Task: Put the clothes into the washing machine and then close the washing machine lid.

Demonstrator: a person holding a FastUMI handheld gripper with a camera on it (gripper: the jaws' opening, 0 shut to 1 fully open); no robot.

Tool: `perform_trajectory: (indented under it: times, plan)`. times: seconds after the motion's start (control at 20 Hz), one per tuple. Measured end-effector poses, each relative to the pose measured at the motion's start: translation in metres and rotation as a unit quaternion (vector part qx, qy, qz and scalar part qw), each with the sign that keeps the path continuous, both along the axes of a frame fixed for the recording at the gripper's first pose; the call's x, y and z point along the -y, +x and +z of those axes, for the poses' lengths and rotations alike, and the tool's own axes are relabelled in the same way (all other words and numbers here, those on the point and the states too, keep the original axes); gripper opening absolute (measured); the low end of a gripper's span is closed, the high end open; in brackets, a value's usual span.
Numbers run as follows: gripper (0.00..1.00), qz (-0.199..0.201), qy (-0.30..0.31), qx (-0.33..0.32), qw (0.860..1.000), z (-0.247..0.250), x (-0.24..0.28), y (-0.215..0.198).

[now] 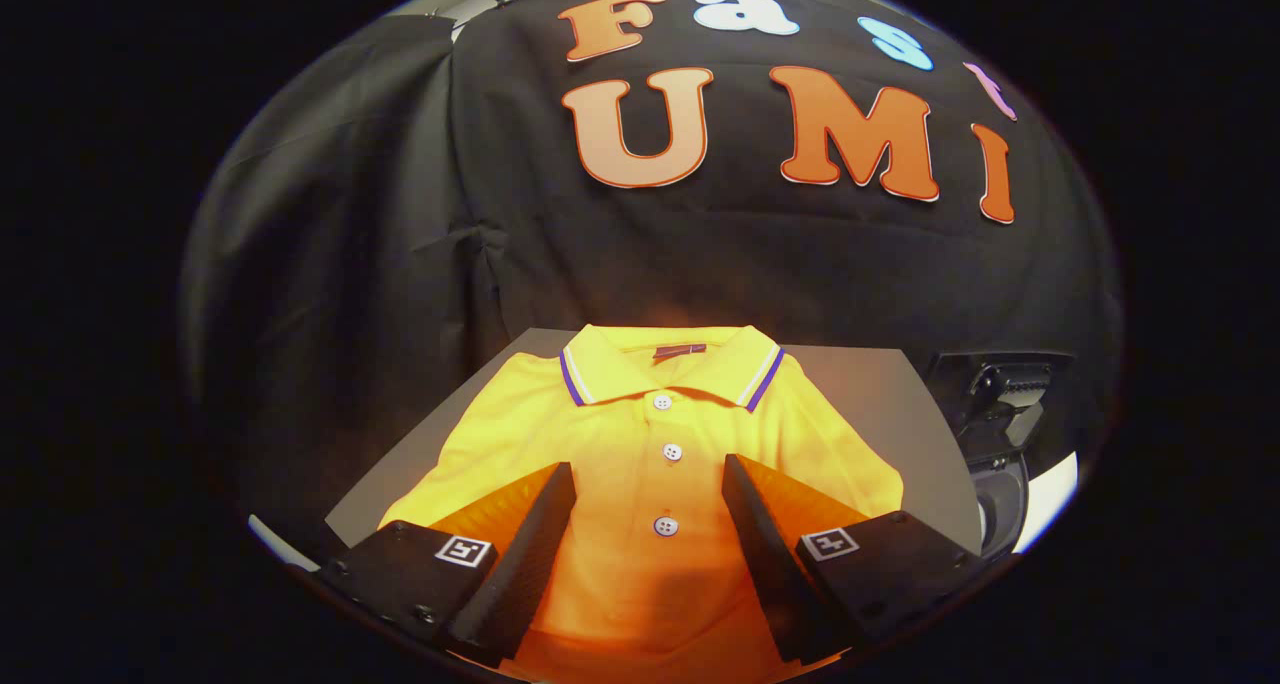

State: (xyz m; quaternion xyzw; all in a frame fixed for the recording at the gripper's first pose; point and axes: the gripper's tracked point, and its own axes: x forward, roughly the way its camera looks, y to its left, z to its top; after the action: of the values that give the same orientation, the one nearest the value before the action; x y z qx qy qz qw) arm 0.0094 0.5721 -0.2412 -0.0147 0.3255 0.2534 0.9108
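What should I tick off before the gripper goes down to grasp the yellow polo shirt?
1. Gripper open: ok, fingers spread apart.
2. Polo shirt between the fingers: ok, its button placket is centred in the gap.
3. Shirt lying flat on the grey table: ok.
4. Fingers touching fabric: cannot tell.
5. Dark machine beside the table, beyond the right finger: partly seen; lid state cannot tell.
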Motion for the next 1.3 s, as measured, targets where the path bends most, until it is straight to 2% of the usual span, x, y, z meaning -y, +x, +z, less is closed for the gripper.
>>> perform_trajectory:
  times: [0.15,0.35,0.5,0.6,0.85,1.0,1.2,1.3]
  plan:
    - [0.95,0.001,-0.006,-0.011,1.000,-0.003,-0.001,-0.002]
    - [0.53,0.030,-0.005,-0.021,0.999,-0.004,-0.003,-0.001]
    - [0.22,0.047,0.023,-0.018,0.998,0.002,-0.008,0.001]
    - [0.13,0.055,0.034,-0.019,0.998,0.003,-0.008,0.003]
    - [0.13,0.077,0.048,0.003,0.996,0.005,-0.003,0.000]
    - [0.13,0.064,0.080,-0.001,0.995,0.007,0.001,0.002]
    - [0.13,0.048,0.157,0.030,0.986,0.045,0.007,0.009]
    - [0.13,0.051,0.175,0.053,0.982,0.067,0.013,0.011]
